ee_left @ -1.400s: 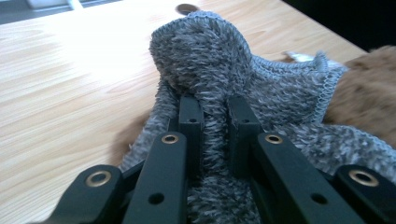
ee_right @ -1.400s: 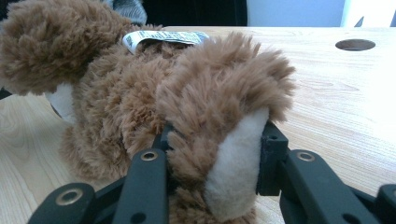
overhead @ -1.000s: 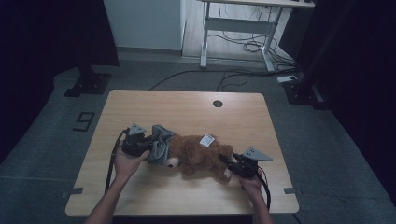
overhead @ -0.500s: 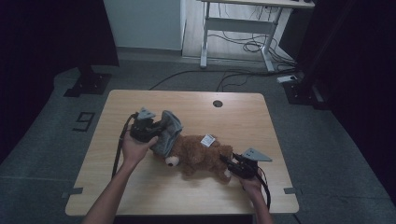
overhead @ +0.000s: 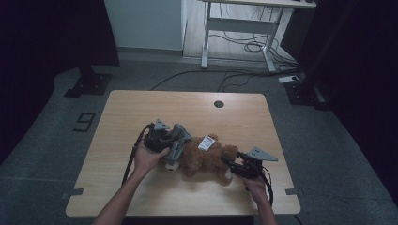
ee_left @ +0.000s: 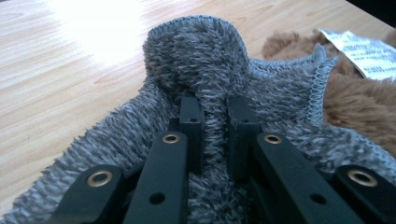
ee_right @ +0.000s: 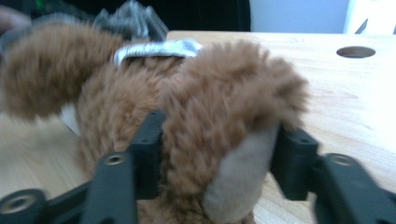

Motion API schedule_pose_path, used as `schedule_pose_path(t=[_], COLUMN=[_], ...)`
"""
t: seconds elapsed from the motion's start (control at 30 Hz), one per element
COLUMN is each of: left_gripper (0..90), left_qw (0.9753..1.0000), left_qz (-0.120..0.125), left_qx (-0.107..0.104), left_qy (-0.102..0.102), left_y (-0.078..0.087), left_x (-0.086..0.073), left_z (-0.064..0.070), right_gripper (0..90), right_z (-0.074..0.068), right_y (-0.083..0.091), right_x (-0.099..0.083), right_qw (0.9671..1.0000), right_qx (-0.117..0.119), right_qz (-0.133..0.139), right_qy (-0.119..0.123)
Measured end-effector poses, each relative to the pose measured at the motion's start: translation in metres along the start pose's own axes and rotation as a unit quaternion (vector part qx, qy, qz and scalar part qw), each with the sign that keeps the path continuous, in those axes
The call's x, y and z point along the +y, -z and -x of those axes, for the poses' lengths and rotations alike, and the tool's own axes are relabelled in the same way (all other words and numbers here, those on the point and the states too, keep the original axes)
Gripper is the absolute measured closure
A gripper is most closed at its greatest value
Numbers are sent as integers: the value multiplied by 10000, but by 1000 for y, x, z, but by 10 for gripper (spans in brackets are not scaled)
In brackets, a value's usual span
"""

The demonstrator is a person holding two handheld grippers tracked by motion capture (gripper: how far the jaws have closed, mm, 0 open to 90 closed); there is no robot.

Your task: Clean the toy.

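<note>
Lying mid-surface (overhead: 141,108), brown plush toy (overhead: 206,159); left gripper (ee_left: 212,126) pinching narrow on grey knit garment (ee_left: 205,60) at its head end; right gripper (ee_right: 217,154) clamping a paw (ee_right: 229,140); peeling slowly, keeping paw anchored.

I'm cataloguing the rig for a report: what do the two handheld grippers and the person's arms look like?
Both grippers are black. The left gripper and right gripper each carry a grey three-cornered plate on top and trail a black cable. Up close, the jaws are flat black bars with brass-coloured rivets and small holes. The forearms are bare, with no sleeves in sight.
</note>
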State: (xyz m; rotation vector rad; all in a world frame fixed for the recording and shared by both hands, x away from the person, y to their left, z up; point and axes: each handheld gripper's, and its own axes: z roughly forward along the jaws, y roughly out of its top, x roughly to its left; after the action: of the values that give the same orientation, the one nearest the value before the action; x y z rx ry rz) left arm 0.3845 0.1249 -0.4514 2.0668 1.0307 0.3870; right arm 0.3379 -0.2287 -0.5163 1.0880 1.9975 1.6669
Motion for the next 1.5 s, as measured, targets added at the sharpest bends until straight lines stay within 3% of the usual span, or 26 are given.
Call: schedule_pose_path(t=[0.13, 0.27, 0.43, 0.53, 0.6, 0.67, 0.73, 0.8, 0.9, 1.07, 1.23, 1.4, 1.5], left_gripper=[793, 793, 794, 795, 794, 794, 794, 794, 794, 794, 795, 796, 796], left_qw=[9999, 9997, 9993, 9990, 9989, 9987, 9985, 9985, 9985, 9980, 9977, 9975, 9969], left_qz=[102, 186, 284, 337, 365, 395, 427, 430, 435, 544, 641, 668, 764], left_qx=[-50, -114, -142, -205, -250, -262, -291, -327, -299, -265, -199, -146, -43], left_qy=[-105, -121, -189, -189, -181, -193, -167, -133, -167, -169, -128, -177, -201], left_y=[9, 16, 25, 27, 29, 30, 31, 31, 32, 28, 15, -3, -22], left_x=[-12, -22, -36, -41, -44, -47, -49, -50, -52, -54, -47, -32, -19], left_z=[8, 11, 17, 19, 21, 22, 21, 21, 22, 24, 23, 25, 28], right_gripper=[270, 239, 231, 239, 236, 224, 197, 152, 141, 310, 526, 622, 637], right_z=[-3, -7, -7, -6, -7, -10, -17, -26, -32, -33, -28, -14, -5], right_y=[13, 15, 15, 19, 16, 8, -4, -18, -32, -40, -45, -50, -52], right_x=[18, 31, 39, 43, 42, 35, 23, 10, -2, -9, -9, -6, -5], right_qw=[9999, 9997, 9980, 9975, 9983, 9974, 9948, 9902, 9876, 9877, 9921, 9973, 9985], right_qx=[80, 207, 591, 637, 544, 631, 761, 927, 1045, 909, 656, 210, -68], right_qz=[77, 71, 65, 130, -16, -311, -669, -1039, -1164, -1268, -1071, -707, -532], right_qy=[4, 55, -190, -278, -215, -178, -111, -49, -156, -46, 27, 3, -78])
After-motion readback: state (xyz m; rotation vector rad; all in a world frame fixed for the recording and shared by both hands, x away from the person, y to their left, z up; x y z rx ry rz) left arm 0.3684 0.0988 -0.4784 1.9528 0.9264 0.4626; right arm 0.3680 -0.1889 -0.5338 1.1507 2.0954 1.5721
